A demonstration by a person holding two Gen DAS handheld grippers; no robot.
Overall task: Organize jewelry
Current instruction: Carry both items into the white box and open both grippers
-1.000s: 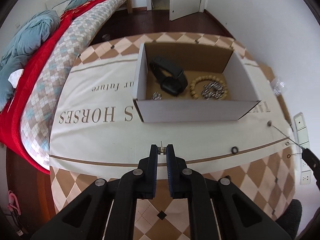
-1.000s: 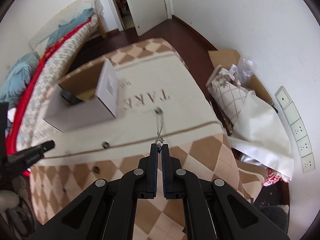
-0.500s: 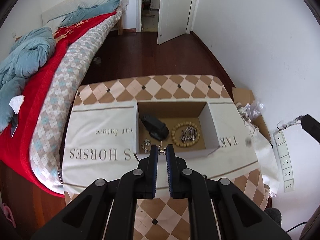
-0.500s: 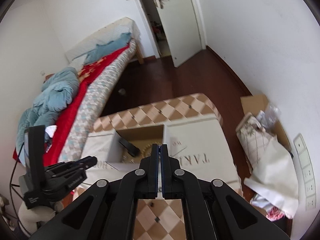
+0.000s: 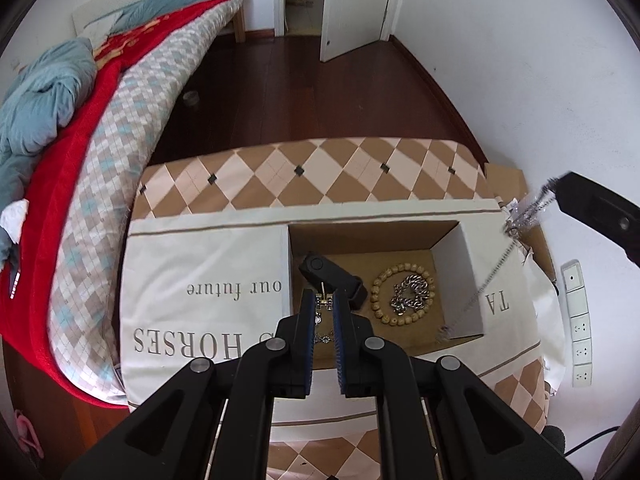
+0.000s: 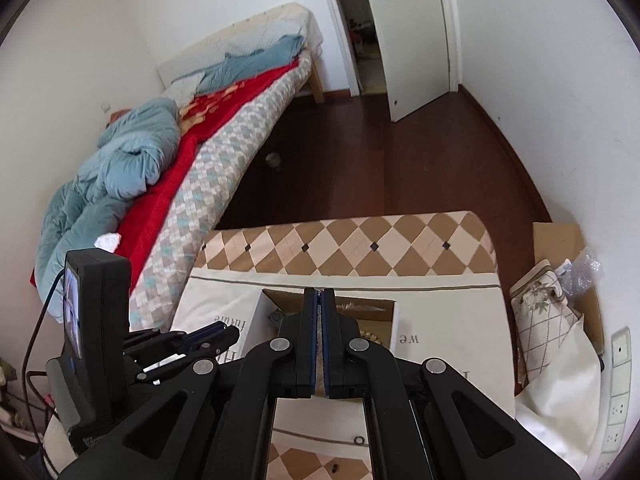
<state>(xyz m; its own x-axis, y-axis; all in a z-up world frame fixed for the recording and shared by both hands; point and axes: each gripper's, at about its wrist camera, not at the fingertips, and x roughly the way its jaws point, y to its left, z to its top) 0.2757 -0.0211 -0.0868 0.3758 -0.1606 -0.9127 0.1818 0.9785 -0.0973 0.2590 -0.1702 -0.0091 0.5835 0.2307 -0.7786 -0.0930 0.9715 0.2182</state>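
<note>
An open cardboard box point(image 5: 456, 276) stands on the printed tablecloth. Inside lie a black watch point(image 5: 332, 276), a wooden bead bracelet point(image 5: 378, 284) and a silver chain bracelet point(image 5: 412, 294). My left gripper point(image 5: 324, 299) is shut on a small silver earring point(image 5: 323, 300), held above the box's left part. My right gripper point(image 6: 319, 294) is shut on a thin silver necklace point(image 5: 492, 276) that hangs down over the box's right wall. The right gripper shows in the left wrist view point(image 5: 560, 190) at the far right. The box also shows in the right wrist view point(image 6: 396, 320).
A small dark ring point(image 6: 359, 439) lies on the tablecloth point(image 5: 200, 264) near its front edge. A bed point(image 5: 100, 128) with red and blue bedding runs along the left. A carton with bags point(image 6: 560, 308) stands by the right wall. An open door point(image 6: 416, 32) is at the back.
Both grippers rose from table level with their pieces. The left has come over the box. The necklace left the table and now dangles over the box's right wall.
</note>
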